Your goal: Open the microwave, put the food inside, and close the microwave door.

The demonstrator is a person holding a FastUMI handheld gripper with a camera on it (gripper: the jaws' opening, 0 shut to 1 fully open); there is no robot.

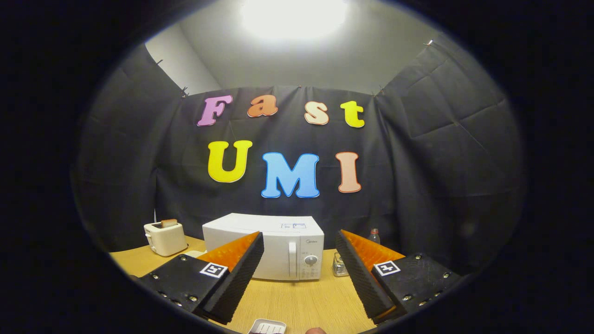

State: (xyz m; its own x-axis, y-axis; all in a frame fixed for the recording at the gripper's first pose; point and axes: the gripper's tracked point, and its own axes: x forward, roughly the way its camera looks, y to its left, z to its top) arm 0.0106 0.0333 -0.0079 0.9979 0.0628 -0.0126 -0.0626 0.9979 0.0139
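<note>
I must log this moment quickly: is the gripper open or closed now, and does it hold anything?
Gripper: open, fingers spread wide, holding nothing; the closed microwave stands beyond them on the table.

Gripper (299, 241) held above a wooden worktop (301, 301), fingers spread wide apart with nothing between them; beyond the fingers, a white microwave (278, 246) standing on the worktop, door closed, handle and dial toward its right side; left of the microwave, a cream toaster (164, 237) with a slice of toast (169, 223) poking up from its slot; right of the microwave, a small glass jar (339, 266) and a bottle (374, 235) partly hidden behind the right finger; below the fingers, a white tray (267, 327) lying on the worktop's near side.
</note>
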